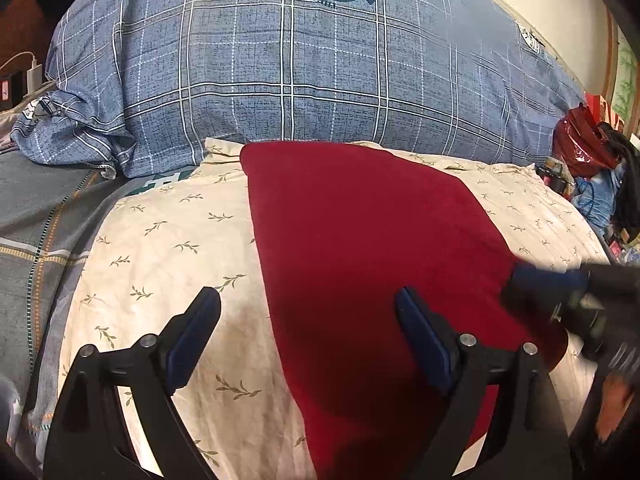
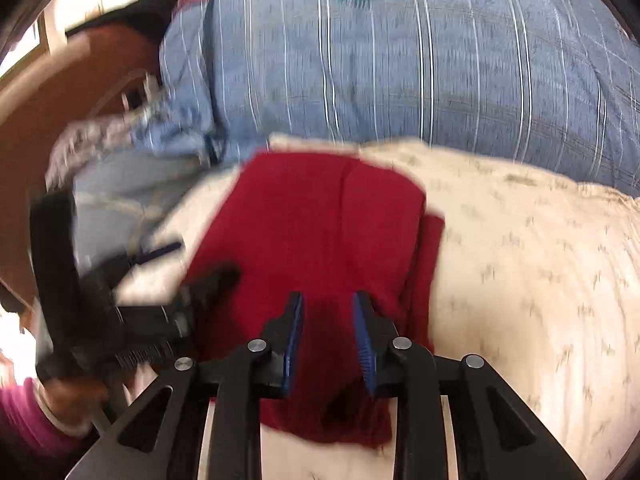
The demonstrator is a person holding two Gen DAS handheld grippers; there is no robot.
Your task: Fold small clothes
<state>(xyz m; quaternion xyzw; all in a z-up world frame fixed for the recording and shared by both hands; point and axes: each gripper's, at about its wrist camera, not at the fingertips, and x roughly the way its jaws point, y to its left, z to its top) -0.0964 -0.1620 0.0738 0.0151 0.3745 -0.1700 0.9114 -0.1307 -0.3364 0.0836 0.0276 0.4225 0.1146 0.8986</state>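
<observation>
- Centrally, red garment point(image 1: 360, 248): soft, matte, fleecy cloth, folded into a long tapering slab; in the right wrist view a second layer edge shows along its right side.
- Cream sheet point(image 1: 160, 248): crinkled cotton printed with small olive sprigs, lying under the garment on the bed.
- Blue duvet point(image 1: 320, 80): plaid weave with white lines and a round crest, bunched beyond the sheet.
- Left gripper point(image 1: 308, 300): black frame, blue-padded fingers spread wide and released; one finger over the sheet, the other over the garment's near part, gripping nothing.
- Right gripper point(image 2: 327, 304): fingers slightly parted, garment's near end showing between them, pads not pressing it.
- Room: brown wooden furniture to the left, red bag point(image 1: 580, 144) and clutter at the bed's right edge; pink sleeve point(image 2: 24, 420) at the left hand.
</observation>
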